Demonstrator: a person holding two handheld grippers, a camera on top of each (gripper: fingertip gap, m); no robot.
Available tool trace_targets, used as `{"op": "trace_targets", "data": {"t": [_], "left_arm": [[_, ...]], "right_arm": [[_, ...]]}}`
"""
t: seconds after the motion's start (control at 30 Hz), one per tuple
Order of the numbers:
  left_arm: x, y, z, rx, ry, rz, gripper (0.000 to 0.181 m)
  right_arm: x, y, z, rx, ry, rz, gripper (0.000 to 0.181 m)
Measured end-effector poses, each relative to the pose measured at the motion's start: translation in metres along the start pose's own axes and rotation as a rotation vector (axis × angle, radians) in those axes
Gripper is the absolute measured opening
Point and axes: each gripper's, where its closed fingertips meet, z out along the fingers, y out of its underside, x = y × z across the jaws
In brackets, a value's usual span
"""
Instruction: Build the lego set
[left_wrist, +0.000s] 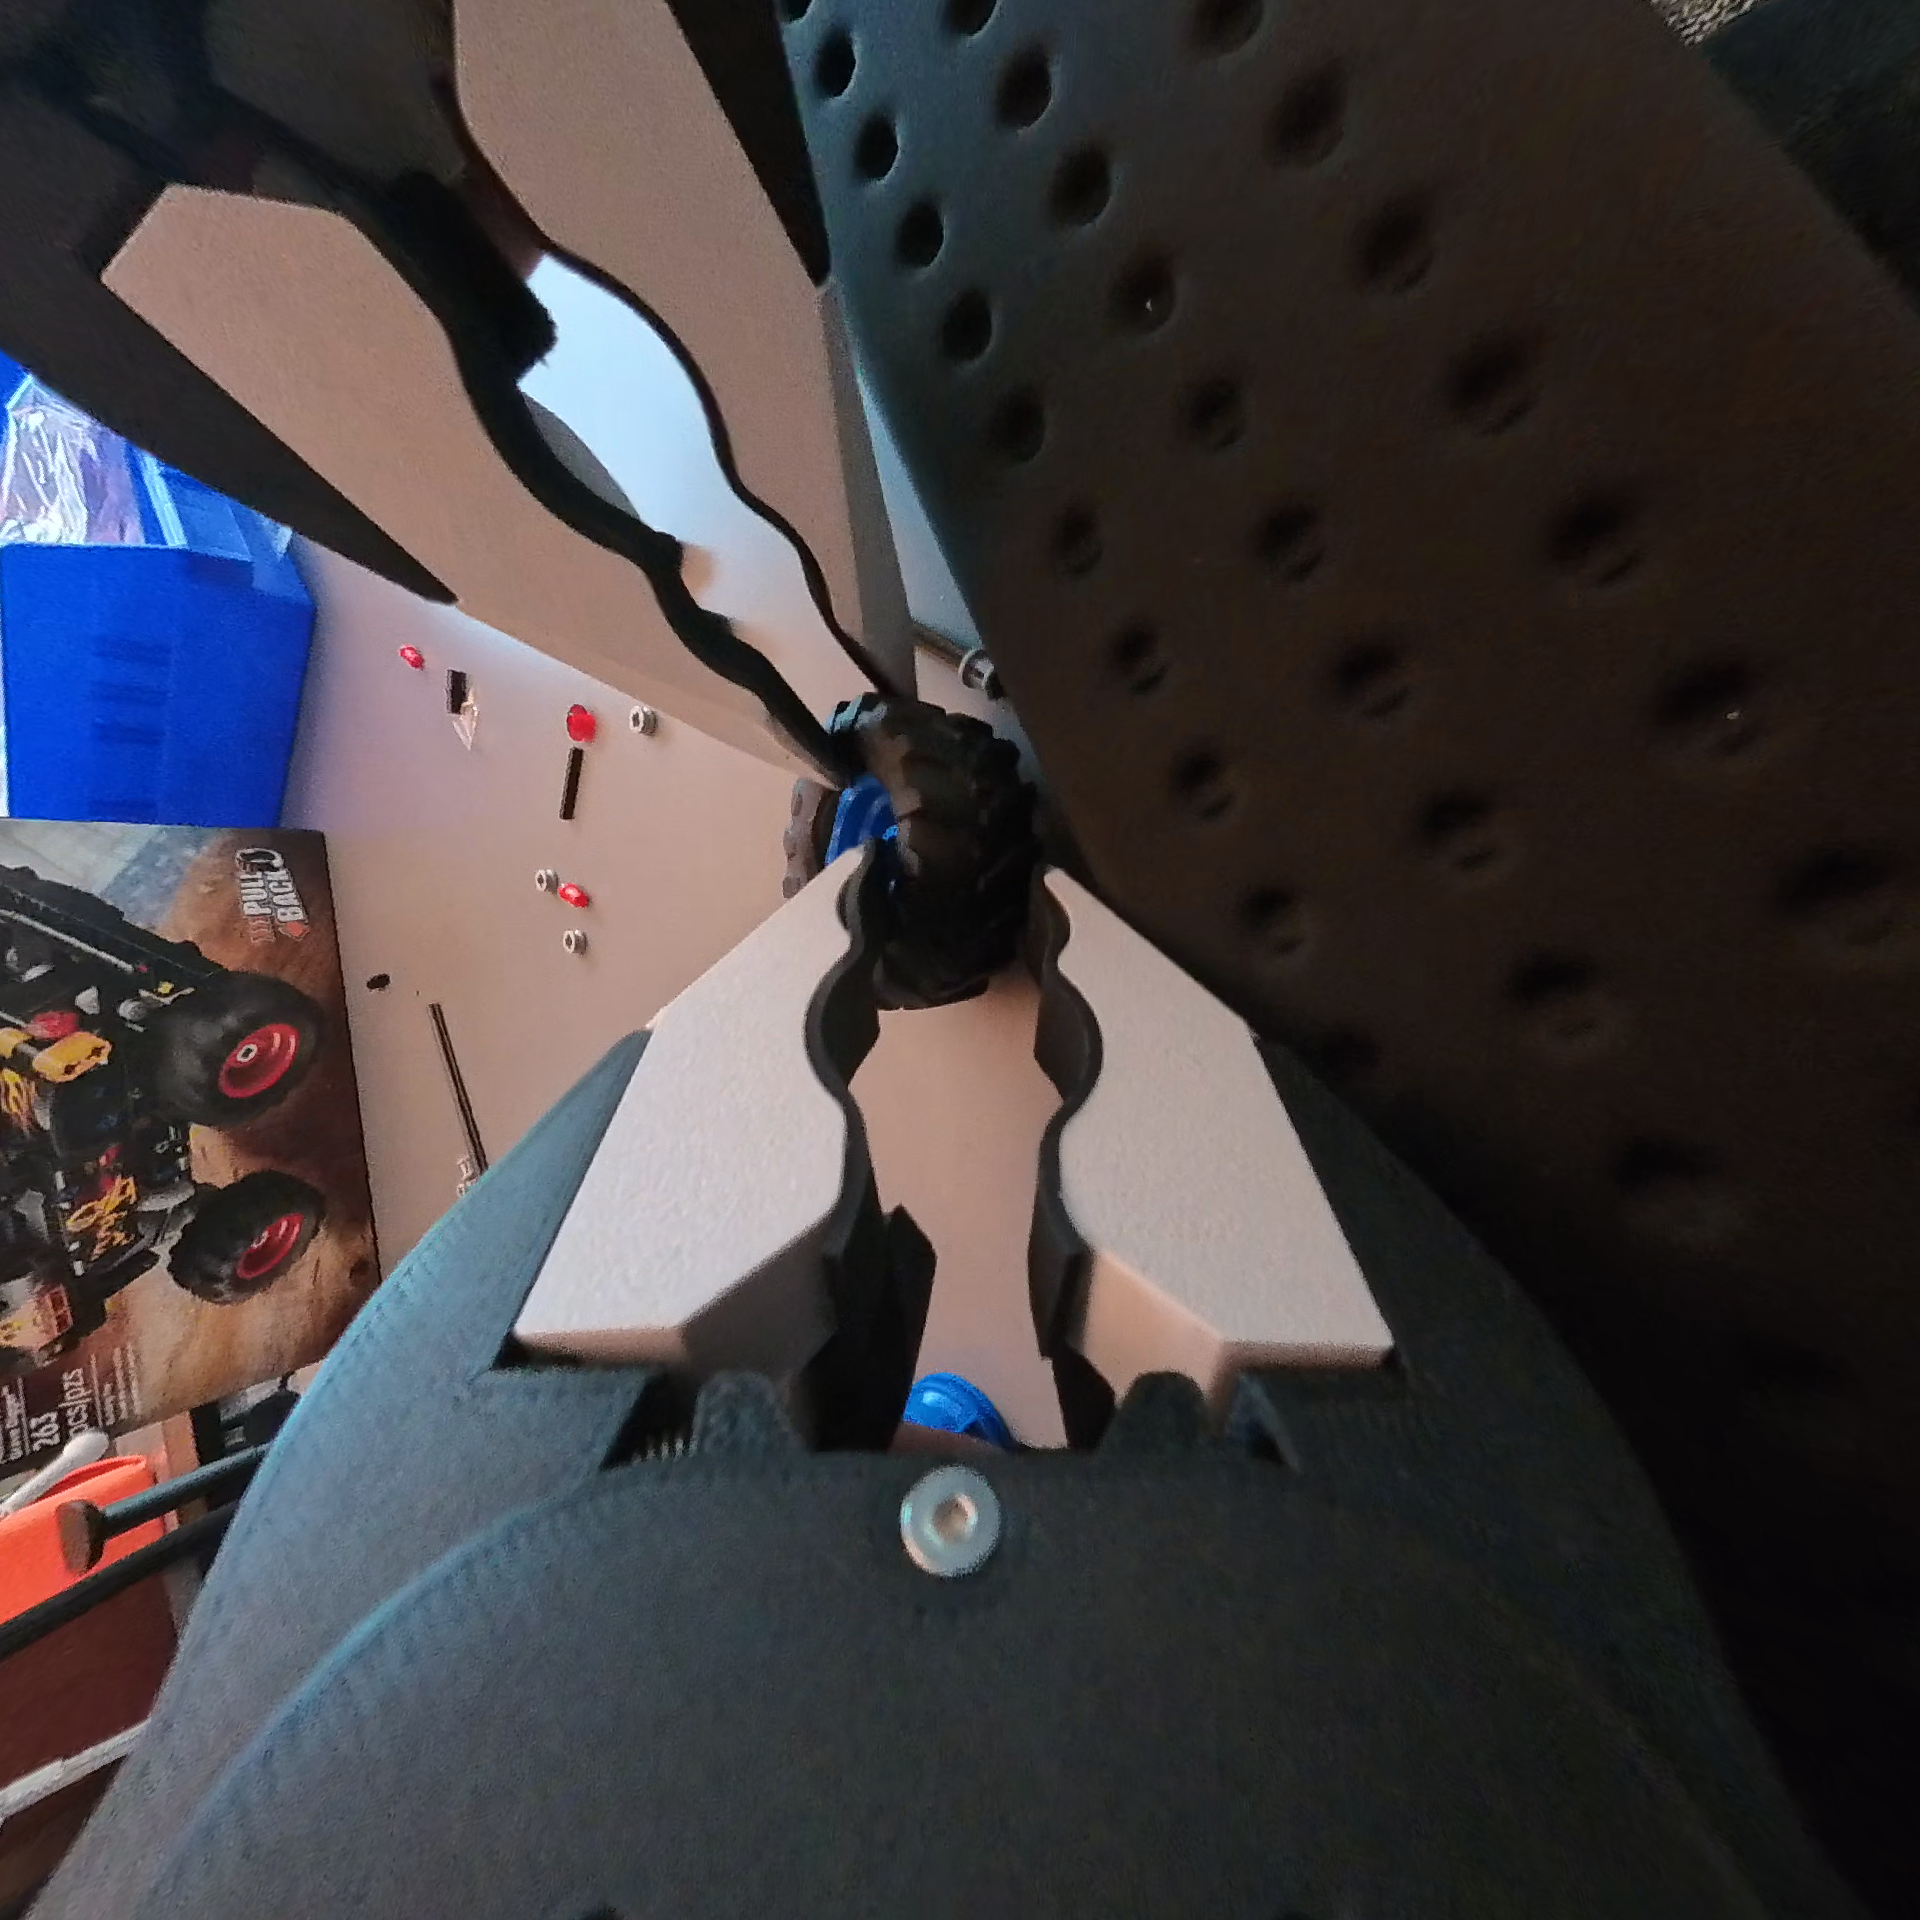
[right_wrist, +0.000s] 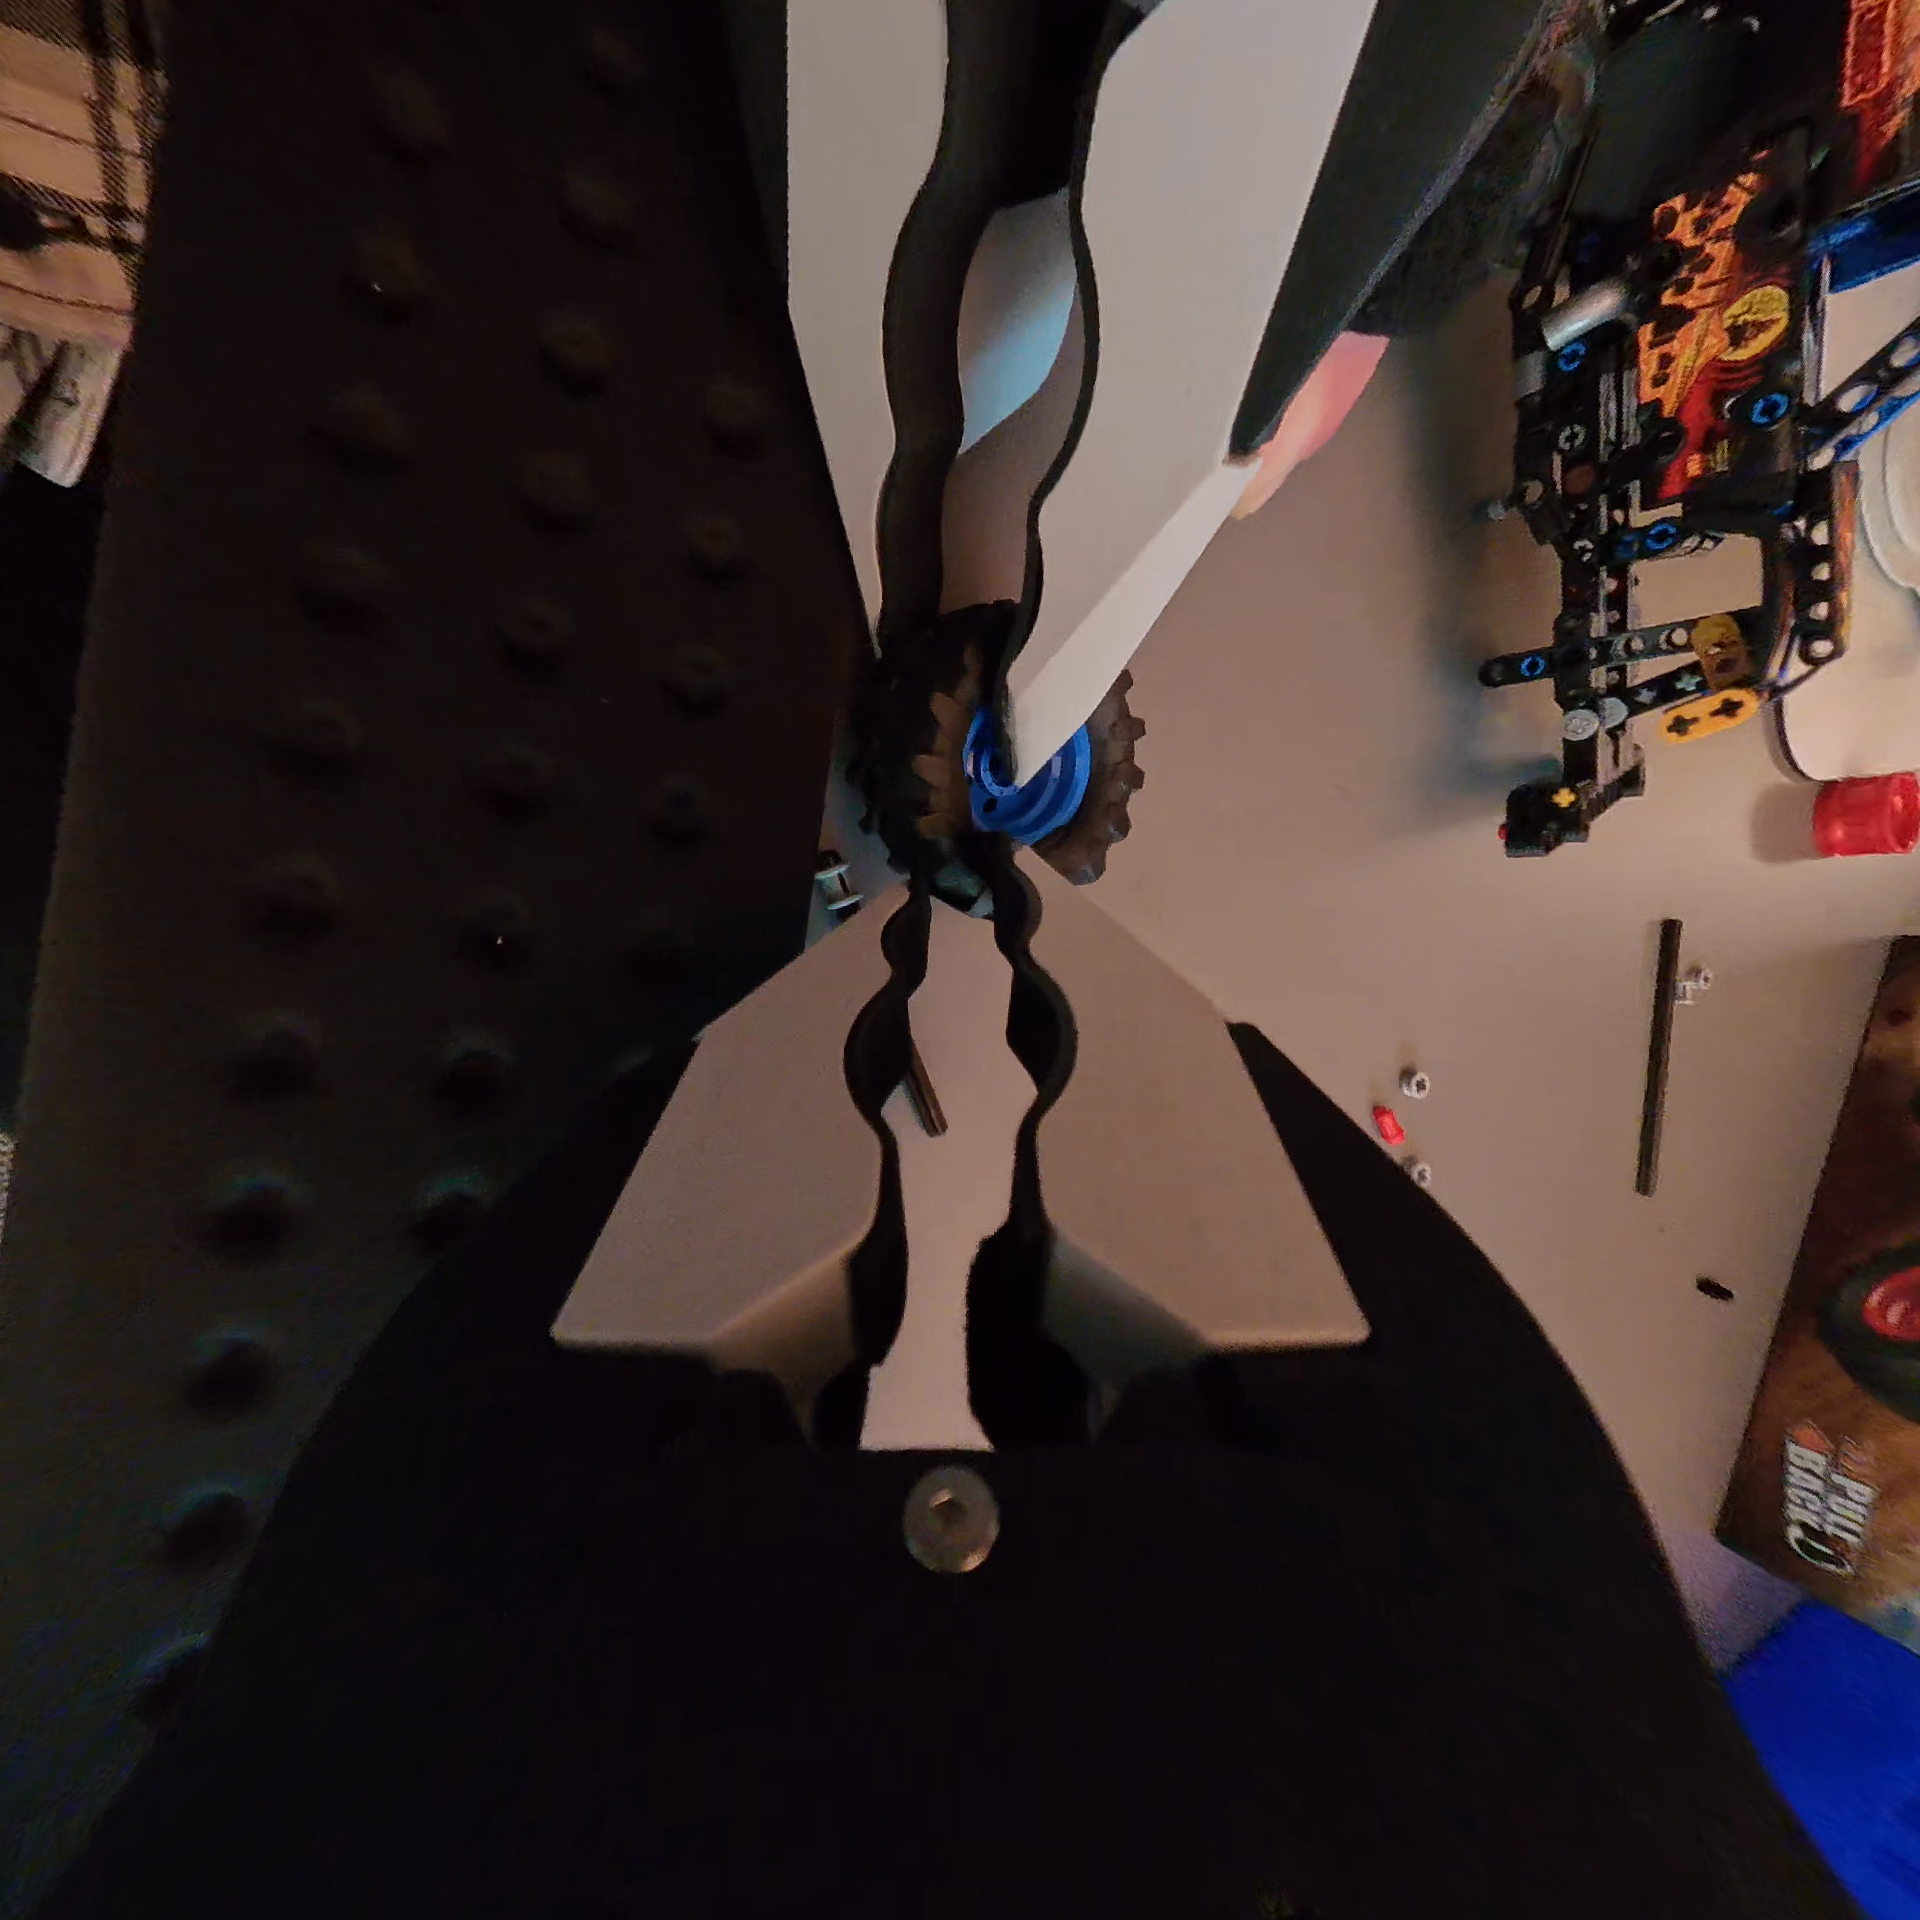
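Left wrist view: black tyre (left_wrist: 961, 831) held up off the table (left_wrist: 665, 831), mid-scene, with a blue hub (left_wrist: 862, 821) part sunk into its left face. Clamped across the tread by the left gripper (left_wrist: 951, 904), fingers spread fairly wide around it. Nipped at the lip by the right gripper (right_wrist: 956, 899), fingers narrow, nearly touching; hard to tell exactly what sits between the tips. Second tyre (right_wrist: 1107, 821) just behind. Probably seating hub in tyre: keep the left grip firm and square, stretch the lip a little at a time, work round the hub evenly, avoid twisting. Far right on the table: half-built truck (right_wrist: 1683, 499), red hub (right_wrist: 1865, 814), black axle (right_wrist: 1659, 1055).
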Motion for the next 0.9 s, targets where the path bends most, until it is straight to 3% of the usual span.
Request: {"op": "trace_targets", "data": {"t": [0.43, 0.63, 0.77, 0.9], "left_arm": [[0.0014, -0.0008, 0.0026, 0.01, 0.006, -0.027, 0.026], [0.002, -0.0011, 0.0028, 0.015, 0.009, -0.043, 0.025], [0.0014, -0.0009, 0.0028, 0.02, 0.01, -0.057, 0.026], [0.0006, 0.0011, 0.001, 0.023, 0.011, -0.085, 0.026]], "right_arm": [[0.0046, 0.0048, 0.0038, 0.03, -0.036, 0.265, 0.01], [0.0052, 0.0043, 0.0068, 0.036, -0.139, 0.427, 0.007], [0.0054, 0.0033, 0.0057, 0.044, -0.158, 0.414, 0.008], [0.007, -0.0002, 0.0036, 0.001, -0.067, 0.239, 0.01]]}}
